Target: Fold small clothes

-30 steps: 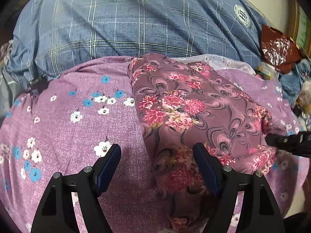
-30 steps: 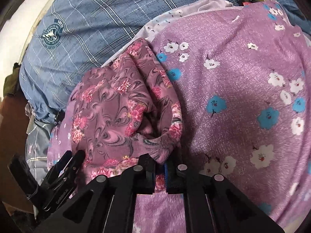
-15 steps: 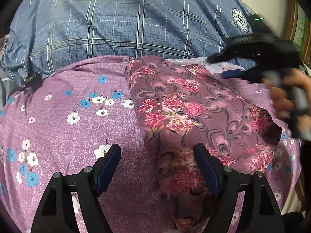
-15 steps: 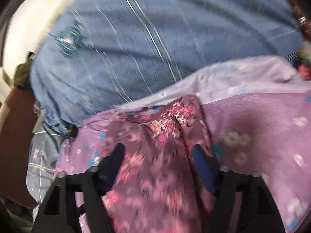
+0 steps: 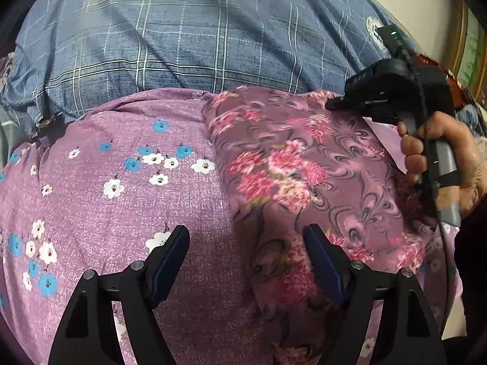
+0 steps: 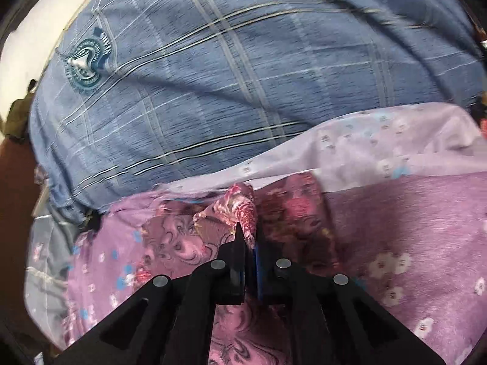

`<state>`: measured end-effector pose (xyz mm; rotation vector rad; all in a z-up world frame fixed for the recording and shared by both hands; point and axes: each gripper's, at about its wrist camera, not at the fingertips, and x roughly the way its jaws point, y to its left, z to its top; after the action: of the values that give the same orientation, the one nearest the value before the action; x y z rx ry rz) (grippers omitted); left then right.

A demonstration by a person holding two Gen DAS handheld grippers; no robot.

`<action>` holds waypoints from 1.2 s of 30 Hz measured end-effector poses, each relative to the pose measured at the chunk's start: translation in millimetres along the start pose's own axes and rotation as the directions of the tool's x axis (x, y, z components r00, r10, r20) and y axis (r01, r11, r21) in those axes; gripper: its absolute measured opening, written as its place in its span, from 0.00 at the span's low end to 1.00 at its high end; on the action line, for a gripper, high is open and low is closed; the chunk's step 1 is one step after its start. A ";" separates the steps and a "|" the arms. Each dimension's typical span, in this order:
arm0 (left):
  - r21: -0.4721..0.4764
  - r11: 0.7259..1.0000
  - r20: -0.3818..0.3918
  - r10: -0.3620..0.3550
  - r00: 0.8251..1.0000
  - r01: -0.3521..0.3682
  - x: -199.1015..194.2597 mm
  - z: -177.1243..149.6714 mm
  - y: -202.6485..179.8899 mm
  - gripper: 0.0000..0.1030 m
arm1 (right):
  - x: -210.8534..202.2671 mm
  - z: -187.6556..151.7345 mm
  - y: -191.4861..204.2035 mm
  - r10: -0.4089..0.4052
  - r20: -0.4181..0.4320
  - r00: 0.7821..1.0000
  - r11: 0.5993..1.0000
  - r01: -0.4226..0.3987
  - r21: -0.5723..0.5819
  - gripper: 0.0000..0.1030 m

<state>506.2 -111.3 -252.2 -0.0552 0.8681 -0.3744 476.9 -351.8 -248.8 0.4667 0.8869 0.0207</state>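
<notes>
A mauve garment with pink flowers (image 5: pixel 304 176) lies partly folded on a purple flowered bedspread (image 5: pixel 121 200). My left gripper (image 5: pixel 246 258) is open and empty, hovering over the garment's near left edge. My right gripper (image 6: pixel 249 243) is shut on a fold of the garment (image 6: pixel 240 210) at its far edge. In the left wrist view the right gripper (image 5: pixel 380 91) sits at the garment's far right corner, held by a hand.
A blue plaid quilt (image 5: pixel 182 39) is piled behind the bedspread. A pale lilac sheet edge (image 6: pixel 380 152) shows under the garment's far side. Clutter lies at the right edge of the bed (image 5: pixel 468 112).
My right gripper let go of the garment's near right edge, moved to the far edge, opened and has now shut on a fold there. My left gripper has barely moved.
</notes>
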 end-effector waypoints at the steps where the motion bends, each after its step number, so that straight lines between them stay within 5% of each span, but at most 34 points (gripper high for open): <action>1: 0.003 1.000 -0.004 0.000 1.000 0.000 1.5 -0.5 -0.4 0.76 | 7.2 -3.3 -4.1 -0.030 -0.008 1.000 0.999 0.031 0.010 0.03; 5: 0.011 1.000 -0.014 -0.008 1.000 0.008 6.0 0.0 -2.8 0.77 | 42.5 -16.6 -21.5 -0.117 -0.047 0.992 0.992 0.119 0.041 0.03; 10: -0.037 0.998 -0.029 -0.044 0.999 0.043 5.4 2.4 5.2 0.78 | 35.8 -10.9 -32.4 -0.105 -0.053 0.993 0.987 0.111 0.113 0.04; 14: -0.030 0.999 0.044 -0.039 0.998 0.040 -11.4 8.2 11.3 0.78 | -4.2 -12.3 -40.9 -0.026 -0.016 1.000 0.984 0.029 0.176 0.26; 18: -0.066 0.997 0.068 -0.029 0.997 0.033 -18.9 14.0 19.4 0.78 | -61.4 -25.2 -27.6 0.043 0.082 0.996 0.993 -0.052 0.108 0.33; 21: -0.078 0.997 0.029 0.018 0.999 -0.016 -9.4 13.5 17.5 0.78 | -77.8 -43.9 -9.9 0.073 0.052 0.996 0.996 -0.075 0.038 0.33; 28: 0.019 0.996 -0.022 0.090 0.996 -0.090 5.3 10.0 -4.0 0.78 | -57.6 -105.1 -11.2 -0.055 -0.073 0.996 0.998 0.055 -0.009 0.26; 31: 0.023 0.995 -0.029 0.094 0.995 -0.093 5.8 12.3 -3.4 0.78 | -66.7 -96.0 -6.7 -0.073 -0.093 0.993 0.997 0.073 0.000 0.26; 36: 0.024 0.995 -0.029 0.094 0.995 -0.093 7.4 11.1 -3.0 0.79 | -62.6 -60.2 34.8 0.039 -0.078 0.996 0.996 -0.045 -0.075 0.31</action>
<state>518.0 -117.8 -249.9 0.0123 0.8931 -0.2983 397.8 -310.4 -220.9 0.4150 0.9479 0.1118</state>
